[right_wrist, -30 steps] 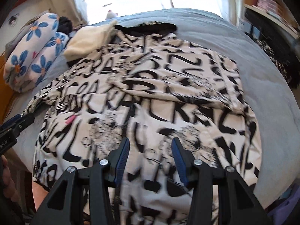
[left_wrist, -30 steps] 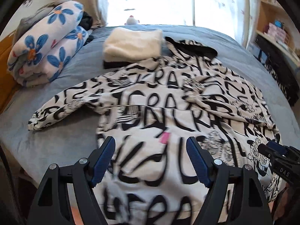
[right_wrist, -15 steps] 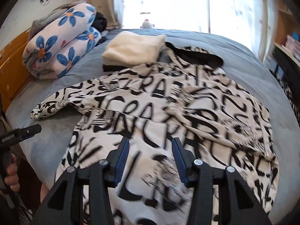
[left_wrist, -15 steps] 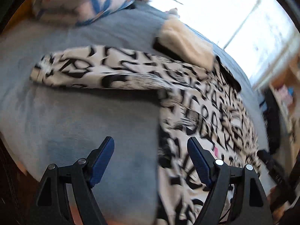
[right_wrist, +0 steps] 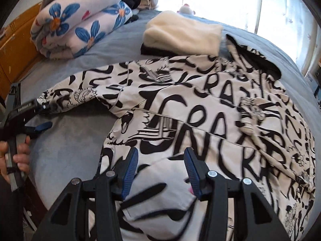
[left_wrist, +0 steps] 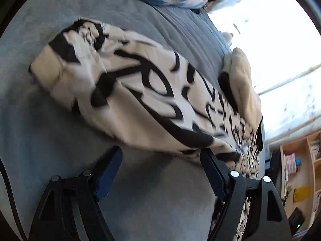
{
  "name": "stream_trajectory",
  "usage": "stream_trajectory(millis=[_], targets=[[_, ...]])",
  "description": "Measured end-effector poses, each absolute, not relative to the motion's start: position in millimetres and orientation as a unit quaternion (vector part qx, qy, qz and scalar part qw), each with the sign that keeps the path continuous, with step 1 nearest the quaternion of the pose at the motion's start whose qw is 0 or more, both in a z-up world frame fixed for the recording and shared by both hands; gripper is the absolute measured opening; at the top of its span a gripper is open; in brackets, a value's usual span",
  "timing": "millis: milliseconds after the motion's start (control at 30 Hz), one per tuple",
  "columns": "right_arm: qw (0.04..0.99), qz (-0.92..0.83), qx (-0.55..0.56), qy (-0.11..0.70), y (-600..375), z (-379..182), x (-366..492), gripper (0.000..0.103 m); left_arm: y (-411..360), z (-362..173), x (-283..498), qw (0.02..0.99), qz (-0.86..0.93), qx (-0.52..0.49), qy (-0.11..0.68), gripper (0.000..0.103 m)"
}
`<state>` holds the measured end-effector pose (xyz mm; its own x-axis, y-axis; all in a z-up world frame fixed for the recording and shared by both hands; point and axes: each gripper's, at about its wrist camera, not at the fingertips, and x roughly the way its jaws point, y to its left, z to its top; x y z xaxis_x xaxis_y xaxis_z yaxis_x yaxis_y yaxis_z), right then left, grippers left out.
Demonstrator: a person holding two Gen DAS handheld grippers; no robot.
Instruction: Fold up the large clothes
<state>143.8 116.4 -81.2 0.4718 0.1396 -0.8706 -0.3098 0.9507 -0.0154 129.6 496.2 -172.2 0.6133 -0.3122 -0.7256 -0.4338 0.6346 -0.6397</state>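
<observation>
Jacket point(right_wrist: 200, 108) printed with black graffiti lettering reading "CRA".

Our left claw point(left_wrist: 160, 162) is spread wide, its blue-padded fingers point(left_wrist: 108, 168) well apart and gripping nothing. Our left hand point(right_wrist: 15, 156) wraps its handle at the left edge of the right wrist view. Our right claw point(right_wrist: 161, 160) is parted too, narrower, pointing forward.
</observation>
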Motion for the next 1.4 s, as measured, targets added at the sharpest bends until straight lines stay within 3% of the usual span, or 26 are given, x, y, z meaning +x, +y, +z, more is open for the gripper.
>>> stream_trajectory(millis=[100, 133, 200, 233, 267, 367, 667, 900, 1067, 1233, 1300, 1367, 1400], targets=[[0.844, 0.130, -0.088, 0.512, 126, -94, 150, 0.048, 506, -176, 140, 0.797, 0.049, -0.429, 0.422, 0.078], [0.842, 0.130, -0.086, 0.517, 128, -98, 152, 0.048, 508, -177, 144, 0.798, 0.053, -0.430, 0.419, 0.074], [0.839, 0.128, -0.085, 0.522, 128, -104, 153, 0.048, 511, -177, 149, 0.806, 0.073, -0.419, 0.412, 0.047], [0.838, 0.126, -0.086, 0.523, 128, -106, 153, 0.047, 511, -176, 151, 0.808, 0.077, -0.411, 0.416, 0.024], [0.837, 0.124, -0.086, 0.525, 127, -108, 154, 0.048, 512, -178, 154, 0.807, 0.076, -0.410, 0.418, 0.015], [0.833, 0.114, -0.078, 0.535, 118, -114, 154, 0.048, 514, -169, 152, 0.818, 0.082, -0.403, 0.403, 0.007], [0.854, 0.076, -0.027, 0.514, 57, -89, 148, 0.048, 414, -32, 165, 0.920, 0.075, -0.189, 0.336, 0.004], [0.872, 0.017, 0.036, 0.488, -30, -65, 135, 0.048, 251, 50, 181, 0.956, -0.064, -0.049, 0.283, 0.004], [0.875, -0.036, 0.068, 0.478, -93, -58, 123, 0.048, 128, 37, 194, 0.939, -0.151, 0.023, 0.310, 0.005], [0.867, -0.082, 0.094, 0.482, -150, -62, 110, 0.048, 26, -22, 208, 0.888, -0.221, 0.065, 0.398, 0.007], [0.863, -0.095, 0.103, 0.486, -169, -67, 104, 0.048, 1, -48, 210, 0.865, -0.234, 0.070, 0.439, 0.013], [0.859, -0.100, 0.111, 0.490, -181, -71, 98, 0.048, -11, -67, 206, 0.849, -0.232, 0.071, 0.470, 0.029], [0.857, -0.101, 0.117, 0.491, -189, -74, 96, 0.048, -14, -71, 202, 0.845, -0.231, 0.073, 0.477, 0.031]])
